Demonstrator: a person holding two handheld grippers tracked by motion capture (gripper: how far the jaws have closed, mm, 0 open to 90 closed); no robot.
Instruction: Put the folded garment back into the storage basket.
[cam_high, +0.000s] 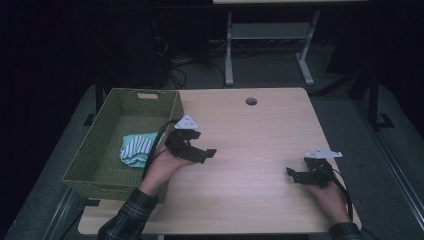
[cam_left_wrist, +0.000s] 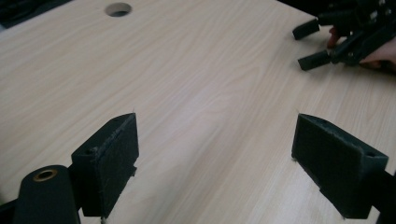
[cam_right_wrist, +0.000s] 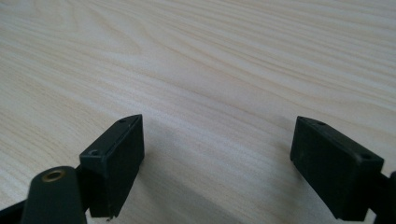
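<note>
- Left gripper (cam_high: 207, 152): held above the table (cam_high: 250, 140) just right of the green woven basket (cam_high: 100, 165); jaws spread wide, nothing between them.
- Right gripper (cam_high: 291, 174): low over the table near its right edge, well apart from the left gripper; jaws spread wide, nothing held.
- Striped cloth (cam_high: 137, 149): lies crumpled inside the basket against its right wall, just beside the left gripper.
</note>
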